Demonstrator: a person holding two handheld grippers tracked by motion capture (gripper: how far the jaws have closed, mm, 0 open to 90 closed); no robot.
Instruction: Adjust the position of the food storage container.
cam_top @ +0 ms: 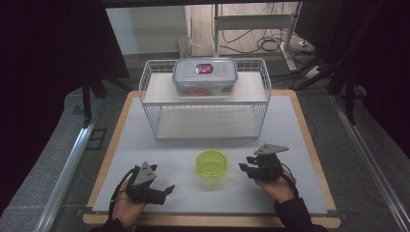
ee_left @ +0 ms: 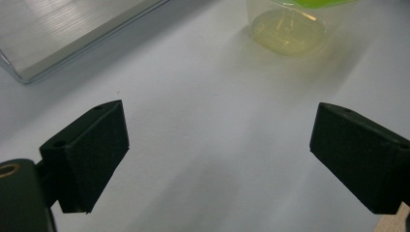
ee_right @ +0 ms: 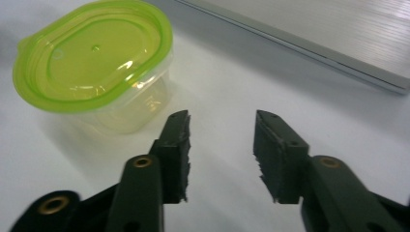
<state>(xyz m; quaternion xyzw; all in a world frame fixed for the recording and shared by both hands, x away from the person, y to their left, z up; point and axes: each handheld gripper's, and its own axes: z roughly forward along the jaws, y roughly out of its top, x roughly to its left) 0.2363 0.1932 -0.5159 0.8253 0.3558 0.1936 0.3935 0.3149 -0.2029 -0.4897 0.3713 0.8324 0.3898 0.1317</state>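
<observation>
Left gripper (cam_top: 169,187) sits left of the green-lidded tub (cam_top: 211,164), jaws spread wide and empty, pointed toward it. The tub stands upright on the white mat (cam_top: 290,125), in front of the wire rack (cam_top: 154,113). Right gripper (cam_top: 243,166) sits just right of the tub, jaws partly open, empty — flanking looks set for a two-sided pickup.

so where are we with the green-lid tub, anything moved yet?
Nothing looks done: the green-lidded tub sits lid on, on the white mat in front of the wire rack. In hand: nothing. The left claw and right claw flank the tub, both open and apart from it. Grasping and whatever follows is all left. The larger clear box sits on the rack's top shelf.
</observation>
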